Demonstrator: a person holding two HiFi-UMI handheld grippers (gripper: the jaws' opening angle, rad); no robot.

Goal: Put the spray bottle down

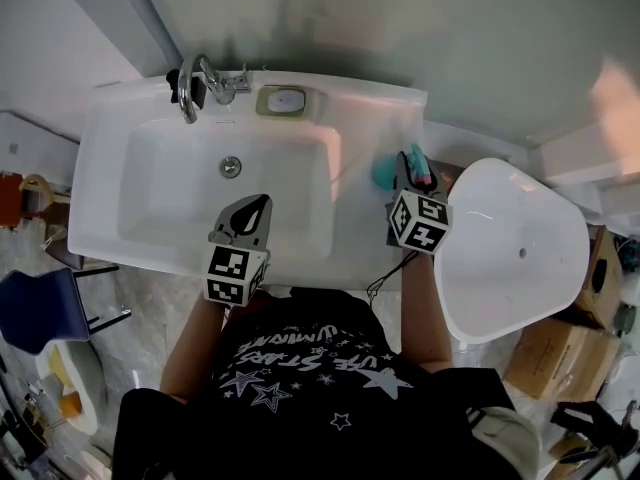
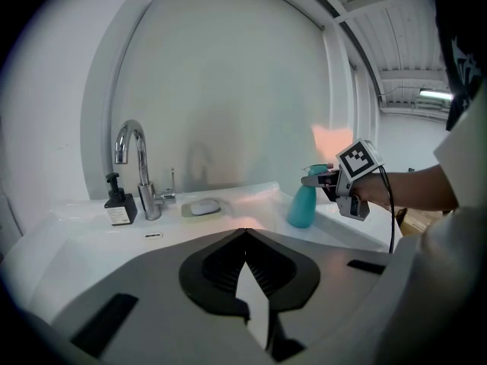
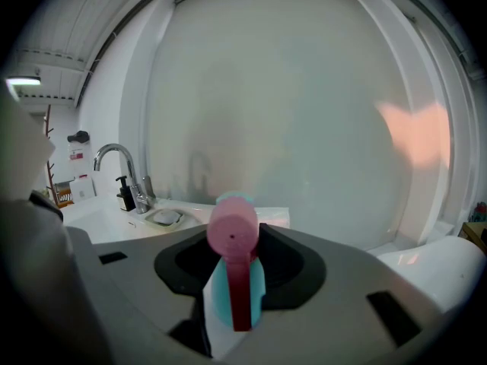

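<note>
Now the right gripper (image 1: 408,173) pinches the bottle (image 1: 386,171) near its head, upright on the sink's right ledge (image 1: 400,118), with the base seemingly at the surface. Released while it leans, it could topple into the basin or off the outer edge. The left gripper (image 1: 254,214), pressed together and empty, hovers over the basin. Open room lies toward the wall.

Head view looks steeply down on the sink (image 1: 380,118); both gripper views look across it, sharing the faucet (image 2: 134,166)
</note>
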